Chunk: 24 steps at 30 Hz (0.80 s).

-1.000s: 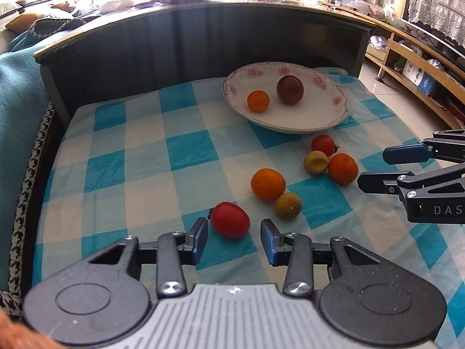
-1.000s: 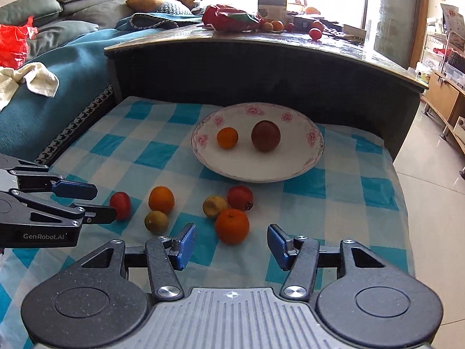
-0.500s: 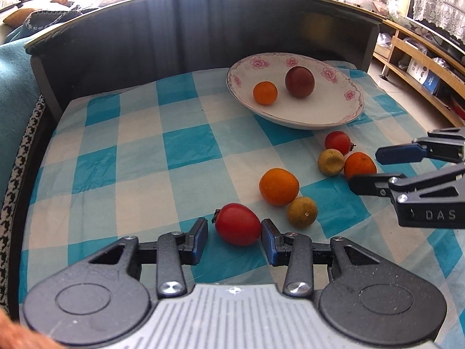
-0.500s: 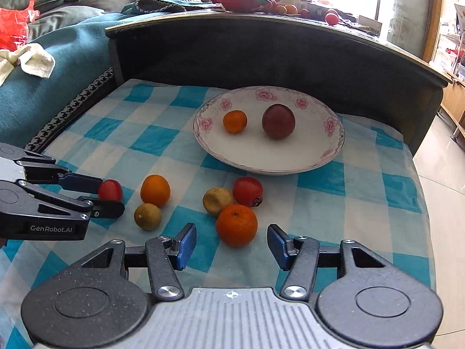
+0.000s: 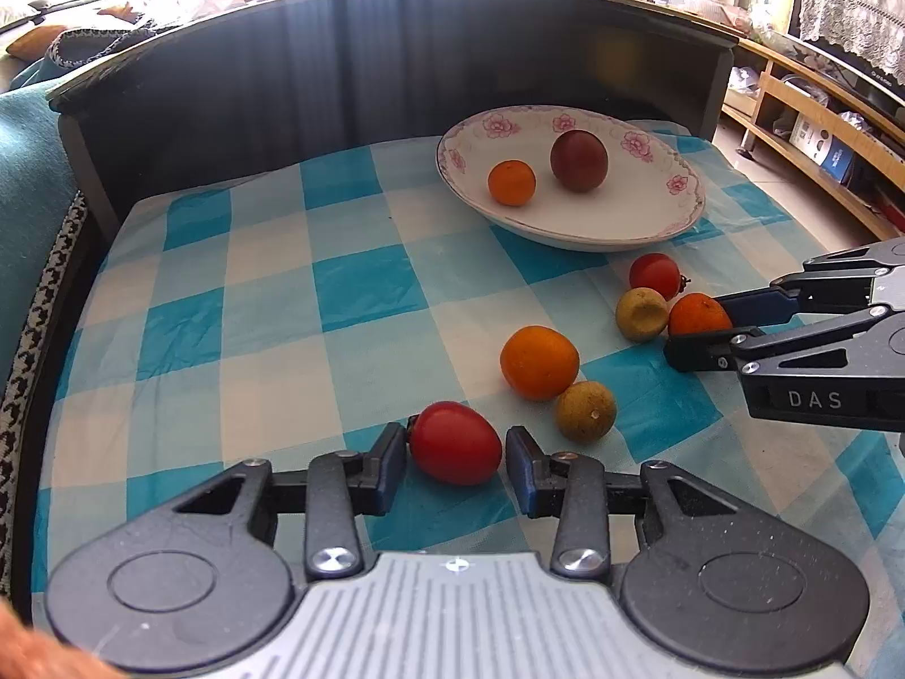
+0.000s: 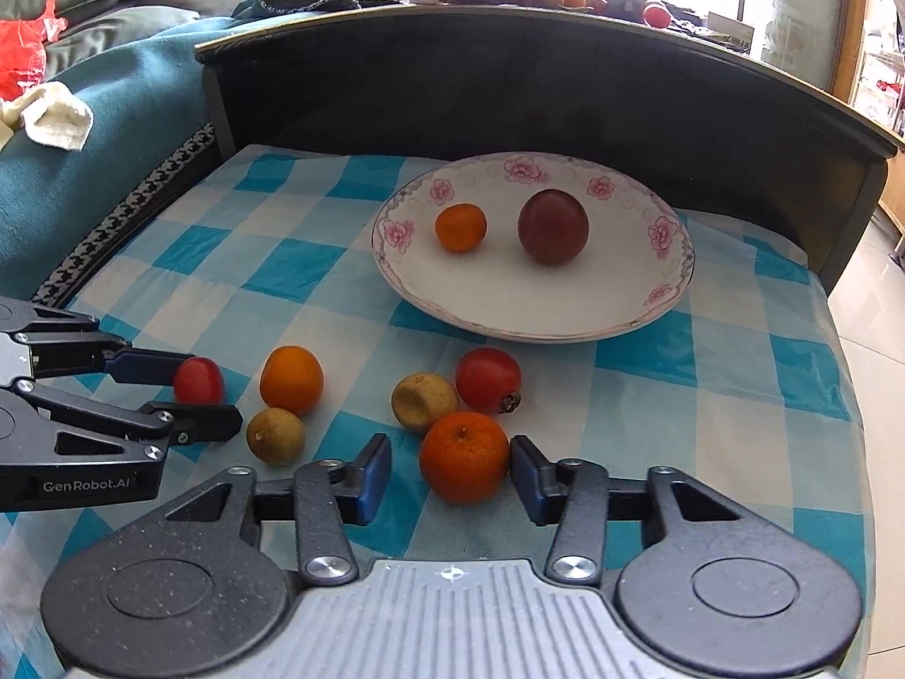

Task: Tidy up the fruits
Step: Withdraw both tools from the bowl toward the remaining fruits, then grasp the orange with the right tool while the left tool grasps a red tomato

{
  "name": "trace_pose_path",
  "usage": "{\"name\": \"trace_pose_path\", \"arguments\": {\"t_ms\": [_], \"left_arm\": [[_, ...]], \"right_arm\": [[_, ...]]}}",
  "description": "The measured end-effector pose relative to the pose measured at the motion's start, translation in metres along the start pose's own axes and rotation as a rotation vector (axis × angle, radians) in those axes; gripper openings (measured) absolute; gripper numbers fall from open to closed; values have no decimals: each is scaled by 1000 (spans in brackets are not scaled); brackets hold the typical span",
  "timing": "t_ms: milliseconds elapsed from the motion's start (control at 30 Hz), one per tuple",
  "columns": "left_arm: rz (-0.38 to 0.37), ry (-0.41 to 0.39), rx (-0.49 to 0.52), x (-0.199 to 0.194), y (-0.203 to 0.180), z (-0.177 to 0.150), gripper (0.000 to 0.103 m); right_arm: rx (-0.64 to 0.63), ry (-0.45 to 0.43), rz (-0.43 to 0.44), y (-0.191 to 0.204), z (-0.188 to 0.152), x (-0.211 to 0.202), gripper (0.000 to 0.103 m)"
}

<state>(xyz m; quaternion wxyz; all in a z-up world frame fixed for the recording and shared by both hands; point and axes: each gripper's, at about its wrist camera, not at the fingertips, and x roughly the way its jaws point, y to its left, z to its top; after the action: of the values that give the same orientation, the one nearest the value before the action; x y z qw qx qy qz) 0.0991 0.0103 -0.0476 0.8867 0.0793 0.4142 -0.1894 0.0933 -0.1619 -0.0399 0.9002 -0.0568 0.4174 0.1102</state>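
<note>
We have 2 fruits in the flowered plate (image 5: pixel 571 229) so far, a small orange (image 5: pixel 511 183) and a dark plum-coloured fruit (image 5: pixel 579 160); 6 more lie on the checked cloth (image 5: pixel 362 294) in front of it. Our left gripper (image 5: pixel 455 461) is closing round the red tomato (image 5: pixel 455 442), pads beside it and seemingly not yet pressing; our right gripper (image 6: pixel 451 472) is closing round the nearest orange (image 6: pixel 464 456), a gap showing on its left side. A second tomato (image 6: pixel 488 379), a larger orange (image 6: pixel 291 379) and 2 brownish fruits wait; we judge the job about a quarter done.
</note>
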Motion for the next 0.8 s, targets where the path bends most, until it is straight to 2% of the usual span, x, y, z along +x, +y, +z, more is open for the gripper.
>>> {"name": "trace_pose_path", "arguments": {"t_ms": [67,167,467,800], "left_arm": [[2,-5,17,-2,-2,0,44],[-25,1,22,-5,-3,0,44],[-64,23,66,-13,-3,-11,44],[-57,12,110,-12,-7,-15,45]], "right_arm": [[-12,6,-19,0,-1,1,29],[-3,5,-16,-1,-1,-1,28],[-30,21,14,1,-9,-19,27],[-97,36,21,11,-21,-20,29]]}}
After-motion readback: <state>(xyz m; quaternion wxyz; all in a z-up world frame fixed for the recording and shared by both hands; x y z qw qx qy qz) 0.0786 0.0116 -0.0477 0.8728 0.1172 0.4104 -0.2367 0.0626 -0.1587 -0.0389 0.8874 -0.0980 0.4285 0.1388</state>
